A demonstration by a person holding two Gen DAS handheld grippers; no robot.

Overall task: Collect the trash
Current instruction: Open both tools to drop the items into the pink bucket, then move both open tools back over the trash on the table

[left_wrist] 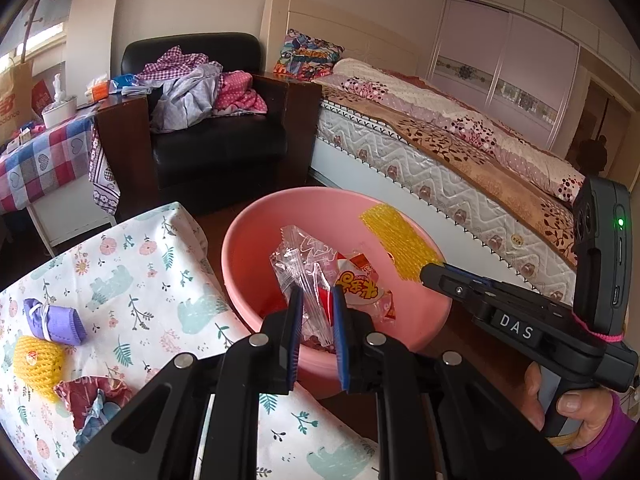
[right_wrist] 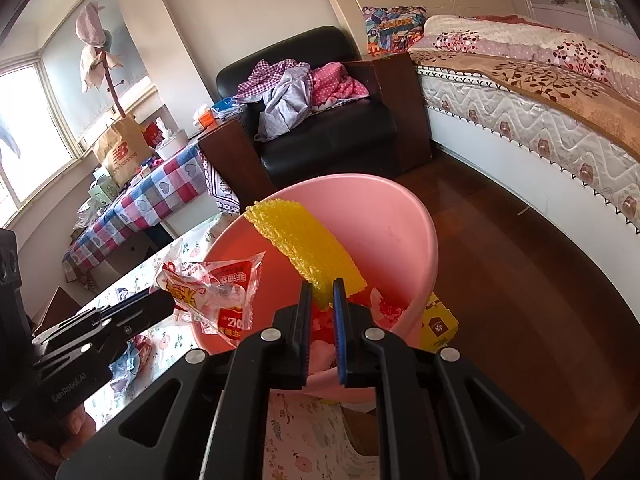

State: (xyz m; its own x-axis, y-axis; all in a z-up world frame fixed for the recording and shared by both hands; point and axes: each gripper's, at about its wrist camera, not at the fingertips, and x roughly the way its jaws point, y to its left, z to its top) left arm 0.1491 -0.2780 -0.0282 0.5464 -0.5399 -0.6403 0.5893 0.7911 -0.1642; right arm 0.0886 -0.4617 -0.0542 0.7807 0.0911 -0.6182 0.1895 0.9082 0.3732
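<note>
Pink plastic basin [left_wrist: 280,224] takes the trash, both grippers over it.

The left gripper [left_wrist: 316,300] pinches a clear snack wrapper [left_wrist: 312,268] above the basin's inside. The right gripper [right_wrist: 322,292] is clamped on a yellow foam net [right_wrist: 304,244], held over the basin's rim. Another yellow net [left_wrist: 36,360] lies on the floral tablecloth [left_wrist: 152,280] beside the basin.

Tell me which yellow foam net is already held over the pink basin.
The flat yellow foam net pinched in the right gripper above the pink basin; the rounded one lies on the floral tablecloth.
</note>
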